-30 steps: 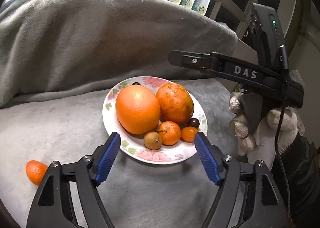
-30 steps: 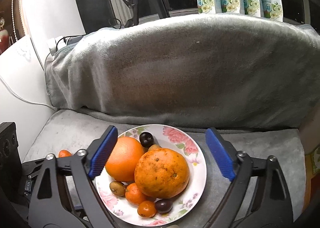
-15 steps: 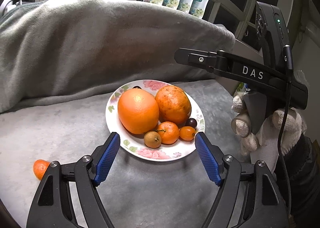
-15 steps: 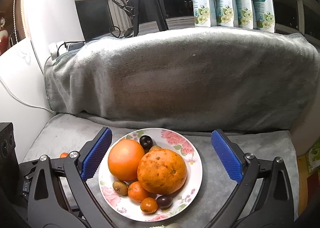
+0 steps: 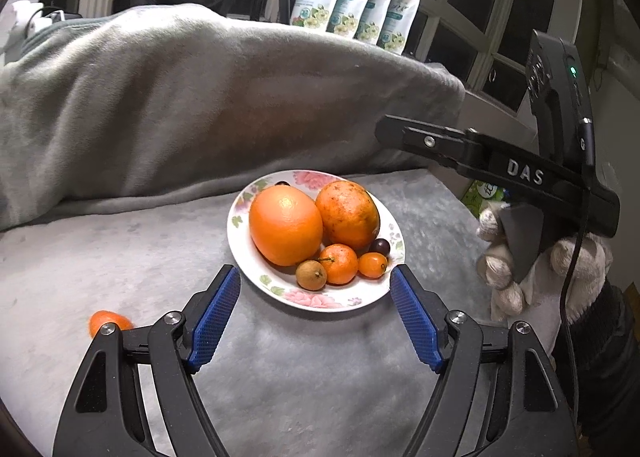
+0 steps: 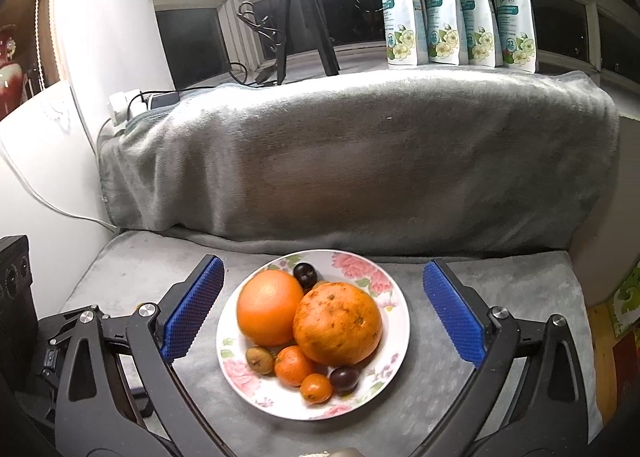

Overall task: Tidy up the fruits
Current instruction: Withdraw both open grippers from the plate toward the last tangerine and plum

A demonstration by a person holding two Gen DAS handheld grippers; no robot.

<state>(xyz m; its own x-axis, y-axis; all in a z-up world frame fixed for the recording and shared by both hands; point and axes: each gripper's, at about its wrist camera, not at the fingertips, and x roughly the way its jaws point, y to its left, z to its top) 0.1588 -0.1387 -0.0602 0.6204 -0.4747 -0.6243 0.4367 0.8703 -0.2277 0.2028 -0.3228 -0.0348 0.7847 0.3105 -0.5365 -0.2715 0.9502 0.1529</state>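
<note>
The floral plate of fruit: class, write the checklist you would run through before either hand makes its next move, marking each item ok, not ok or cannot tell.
1. All fruit on the plate: not ok; a small orange fruit lies on the grey blanket.
2. Left gripper empty, jaws open: ok.
3. Right gripper empty, jaws just opened wide: ok.
4. Plate flat on the blanket: ok.
5. Big orange and speckled orange settled, touching: ok.
6. Way to the stray fruit clear: ok in the left view.
</note>
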